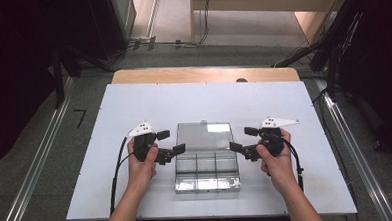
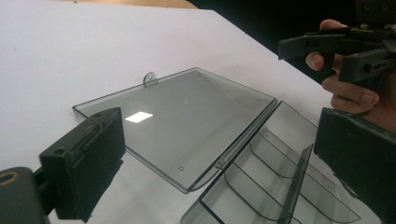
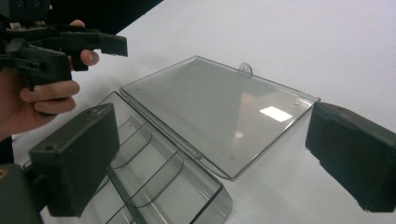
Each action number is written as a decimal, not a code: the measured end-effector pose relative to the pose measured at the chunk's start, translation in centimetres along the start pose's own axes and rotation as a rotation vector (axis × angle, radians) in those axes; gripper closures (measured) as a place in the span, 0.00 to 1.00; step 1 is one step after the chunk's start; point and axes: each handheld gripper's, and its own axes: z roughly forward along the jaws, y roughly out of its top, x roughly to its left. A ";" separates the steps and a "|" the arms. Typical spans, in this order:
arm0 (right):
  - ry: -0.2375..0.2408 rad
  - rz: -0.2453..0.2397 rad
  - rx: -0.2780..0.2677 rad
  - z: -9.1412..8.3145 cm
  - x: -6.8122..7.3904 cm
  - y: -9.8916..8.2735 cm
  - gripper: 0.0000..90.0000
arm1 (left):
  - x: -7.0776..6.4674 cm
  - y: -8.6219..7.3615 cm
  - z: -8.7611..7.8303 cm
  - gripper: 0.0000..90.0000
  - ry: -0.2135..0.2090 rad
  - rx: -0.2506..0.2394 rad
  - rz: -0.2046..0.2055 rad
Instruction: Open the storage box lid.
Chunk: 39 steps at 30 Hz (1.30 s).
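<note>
Hand-held grippers, left and right, gape beside the opened clear box.

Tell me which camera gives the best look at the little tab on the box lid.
The right gripper view: the tab stands clear against the white table. The left gripper view shows it similarly but smaller; in the high view it is a speck.

Your left gripper view cuts off the clear compartment box's tray at the bottom edge; your forearms leave the high view's bottom.
</note>
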 end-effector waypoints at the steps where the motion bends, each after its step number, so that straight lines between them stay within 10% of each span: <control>1: 0.000 -0.004 0.001 -0.2 0.1 0.0 0.00 | -0.1 0.0 -0.1 0.01 0.004 -0.001 0.007; 39: -0.160 -0.068 0.009 -6.4 -1.0 -2.5 0.00 | -1.2 -1.7 -4.6 0.00 0.021 0.013 0.100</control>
